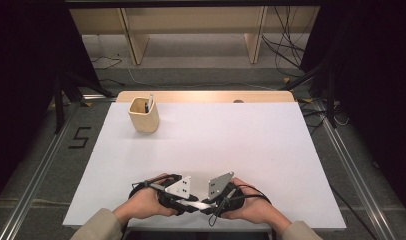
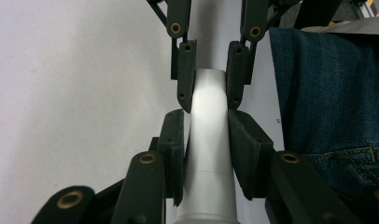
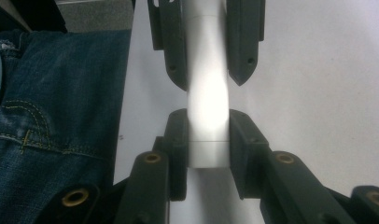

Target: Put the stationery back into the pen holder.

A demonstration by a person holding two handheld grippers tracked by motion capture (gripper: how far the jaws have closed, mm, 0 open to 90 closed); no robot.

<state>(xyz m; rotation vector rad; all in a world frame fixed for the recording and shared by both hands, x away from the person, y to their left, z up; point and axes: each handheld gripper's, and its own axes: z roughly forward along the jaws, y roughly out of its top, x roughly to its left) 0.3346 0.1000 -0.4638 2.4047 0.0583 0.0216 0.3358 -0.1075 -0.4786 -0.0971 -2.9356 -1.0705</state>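
pen: smooth white plastic pen, bottom centre of high view, held level between both grippers, probably for uncapping
left gripper: pinching pen barrel
right gripper: clamped on pen's other end
holder: beige wooden cup, upper left, one pen inside
writing: none readable on the pen; "5" on floor

From above my side, one camera looks down the white rectangular table; my two gripper cameras face each other closely, sharing it.
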